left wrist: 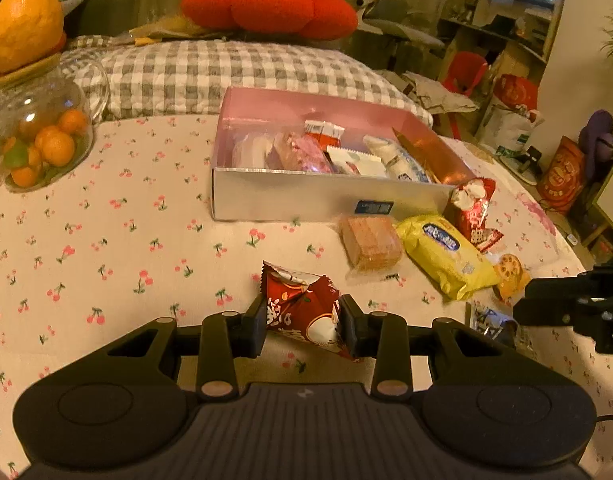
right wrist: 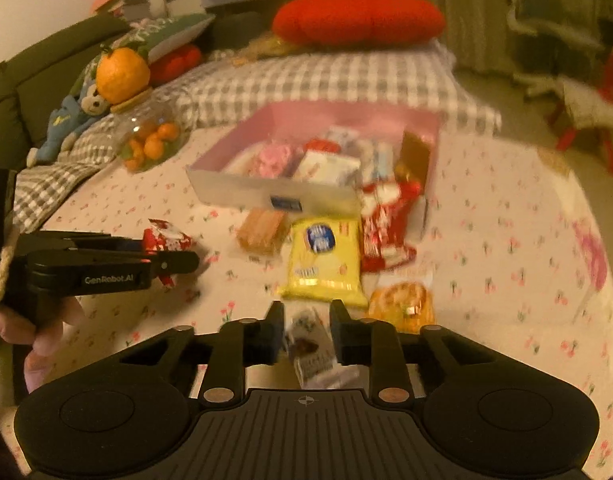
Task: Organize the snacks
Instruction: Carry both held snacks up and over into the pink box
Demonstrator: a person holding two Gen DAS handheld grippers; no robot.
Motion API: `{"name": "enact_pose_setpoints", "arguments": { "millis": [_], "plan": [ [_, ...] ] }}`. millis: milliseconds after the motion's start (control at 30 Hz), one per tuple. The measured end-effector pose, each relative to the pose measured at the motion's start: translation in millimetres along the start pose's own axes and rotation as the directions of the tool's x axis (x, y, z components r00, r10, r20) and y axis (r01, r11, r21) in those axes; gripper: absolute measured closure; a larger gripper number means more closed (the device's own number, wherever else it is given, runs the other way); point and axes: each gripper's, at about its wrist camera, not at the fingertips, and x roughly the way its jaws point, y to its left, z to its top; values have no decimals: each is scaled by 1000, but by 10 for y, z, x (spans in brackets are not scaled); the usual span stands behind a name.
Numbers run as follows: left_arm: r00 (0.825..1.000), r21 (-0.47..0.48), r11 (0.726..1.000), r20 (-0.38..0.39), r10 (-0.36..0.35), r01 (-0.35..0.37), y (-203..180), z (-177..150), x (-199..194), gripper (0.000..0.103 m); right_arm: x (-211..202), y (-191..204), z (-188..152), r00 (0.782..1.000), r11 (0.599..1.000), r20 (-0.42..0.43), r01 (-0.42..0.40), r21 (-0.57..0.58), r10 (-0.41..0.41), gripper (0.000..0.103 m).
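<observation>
Snacks: left claw (left wrist: pixel 302 326) grips red packet (left wrist: pixel 302 304); 4 beside box (left wrist: pixel 326 196).

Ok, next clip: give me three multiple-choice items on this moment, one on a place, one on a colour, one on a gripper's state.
1. Where does the yellow snack packet lie?
A. inside the box
B. on the tablecloth in front of the box
C. on the checked cushion

2. What colour are the inner walls of the snack box?
A. pink
B. green
C. black

3. What is the left gripper doing?
A. open over bare cloth
B. shut on the dark red packet
C. holding the glass jar

Answers:
1 B: the yellow packet rests on the cherry-print tablecloth, just outside the box's near wall.
2 A: the far and side walls inside show pink.
3 B: both pads press the sides of the dark red packet.
</observation>
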Motion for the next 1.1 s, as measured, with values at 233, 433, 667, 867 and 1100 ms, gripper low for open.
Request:
{"name": "enact_pose_setpoints", "arguments": {
  "millis": [233,433,667,867,1100],
  "plan": [
    [1000,30,999,-16,-14,15,-55,-55,17,69,88,-10,-84,999,1000,-41,9,-24,-10,40],
    [1000,41,999,-17,-23,23,-70,-63,35,69,237,81,-115,996,997,-81,37,-73,-43,40],
    [999,45,999,-19,-26,27,-61,-74,18,69,296,149,-92,994,989,-62,78,-129,-86,58],
    [1000,45,999,-19,-25,26,-62,-70,8,69,255,283,-107,995,981,-60,62,-181,-74,80],
    [999,26,999,7,-33,33,-54,17,-67,69,42,274,101,1000,996,19,10,-92,-8,80]
  ]
}}
